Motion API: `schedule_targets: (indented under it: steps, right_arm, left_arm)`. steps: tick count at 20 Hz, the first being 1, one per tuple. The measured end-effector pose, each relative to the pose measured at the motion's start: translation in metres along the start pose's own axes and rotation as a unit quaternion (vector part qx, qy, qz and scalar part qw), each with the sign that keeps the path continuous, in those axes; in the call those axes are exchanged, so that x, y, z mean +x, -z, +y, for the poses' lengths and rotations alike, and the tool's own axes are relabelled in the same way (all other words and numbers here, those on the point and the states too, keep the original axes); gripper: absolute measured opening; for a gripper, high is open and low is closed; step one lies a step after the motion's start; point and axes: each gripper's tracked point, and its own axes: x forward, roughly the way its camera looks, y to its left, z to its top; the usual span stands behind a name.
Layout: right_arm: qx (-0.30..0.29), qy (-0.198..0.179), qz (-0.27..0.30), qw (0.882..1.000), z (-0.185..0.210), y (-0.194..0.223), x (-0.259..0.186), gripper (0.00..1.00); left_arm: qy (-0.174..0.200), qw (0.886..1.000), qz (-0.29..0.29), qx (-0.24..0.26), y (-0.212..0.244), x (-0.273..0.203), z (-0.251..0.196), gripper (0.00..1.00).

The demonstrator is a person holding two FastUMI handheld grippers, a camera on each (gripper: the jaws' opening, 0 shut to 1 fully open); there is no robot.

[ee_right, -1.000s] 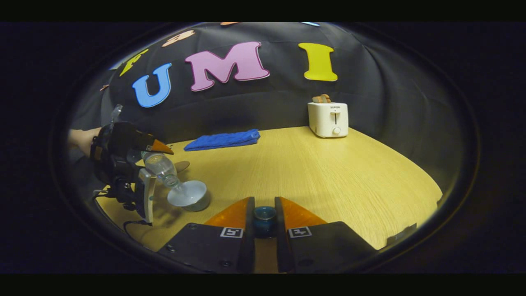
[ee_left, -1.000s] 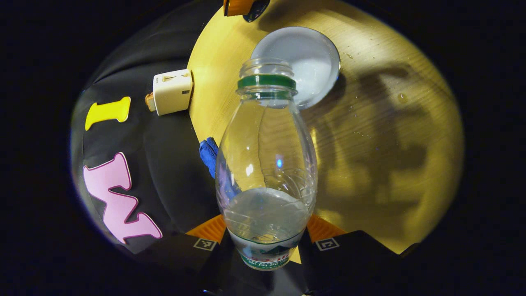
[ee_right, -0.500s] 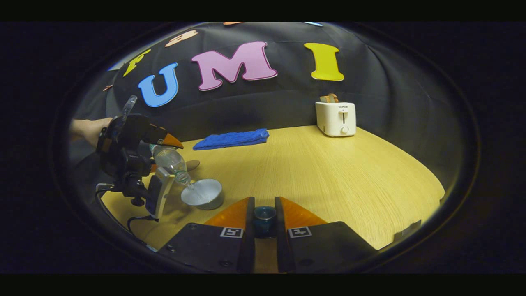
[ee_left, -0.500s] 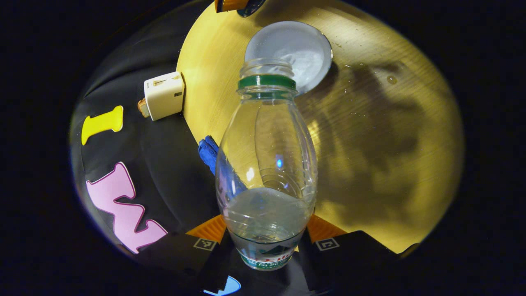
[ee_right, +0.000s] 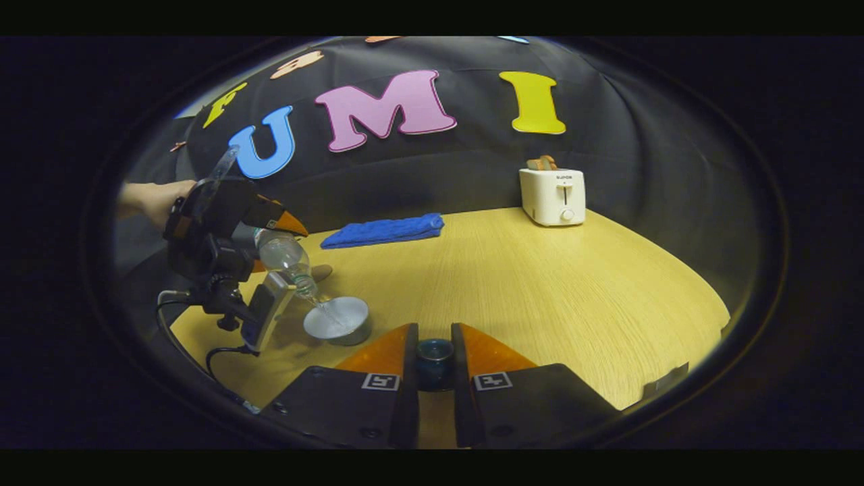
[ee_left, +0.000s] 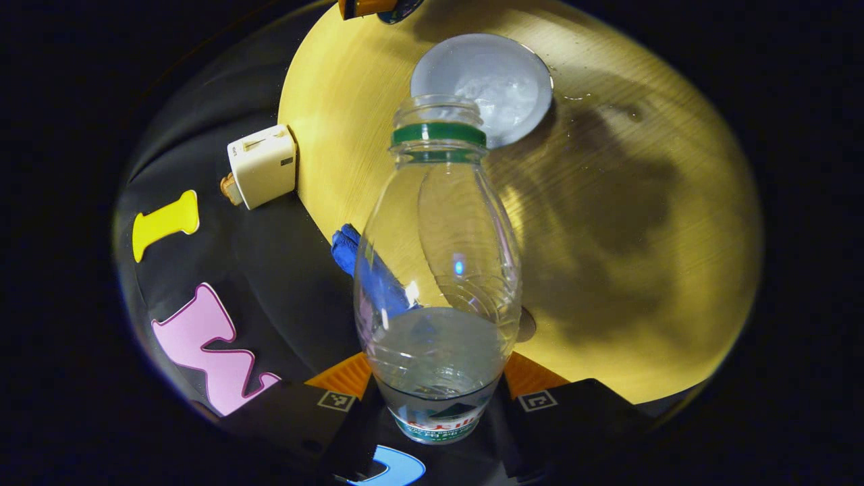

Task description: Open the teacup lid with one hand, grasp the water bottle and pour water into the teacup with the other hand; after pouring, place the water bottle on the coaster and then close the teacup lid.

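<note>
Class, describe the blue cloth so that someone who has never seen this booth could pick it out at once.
Start with the wooden table and look to its back edge, under the black wall. Left of the white toaster lies the blue cloth, folded flat into a long strip. It is the one soft, blue thing on the table, lying well behind the teacup.

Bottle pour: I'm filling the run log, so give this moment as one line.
stage: pouring | left hand-held gripper: shut on bottle, tilted over teacup | right hand-held gripper: shut on lid

Blue towel, cream toaster
</note>
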Motion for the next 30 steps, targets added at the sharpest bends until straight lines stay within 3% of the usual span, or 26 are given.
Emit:
schedule_targets:
  steps: [8,9,10,13,30]
  right_arm:
    - [0.0,-0.007,0.003,1.0,0.003,-0.007,-0.006,0.25]
    - [0.001,-0.007,0.003,1.0,0.003,-0.007,-0.007,0.25]
    - [0.0,-0.007,0.004,1.0,0.003,-0.007,-0.008,0.25]
    - [-0.001,-0.007,0.005,1.0,0.003,-0.008,-0.011,0.25]
    - [0.0,-0.004,0.005,1.0,0.005,-0.019,-0.011,0.25]
  left_arm:
    - [-0.005,0.998,0.005,0.062,0.0,-0.003,0.023,0.72]
    - [-0.003,0.998,0.004,0.064,-0.001,-0.005,0.024,0.67]
    - [-0.001,0.998,0.004,0.069,-0.002,-0.006,0.023,0.72]
    - [-0.002,0.995,0.006,0.095,-0.002,-0.006,0.03,0.72]
    - [0.0,0.991,0.002,0.132,-0.006,-0.005,0.036,0.72]
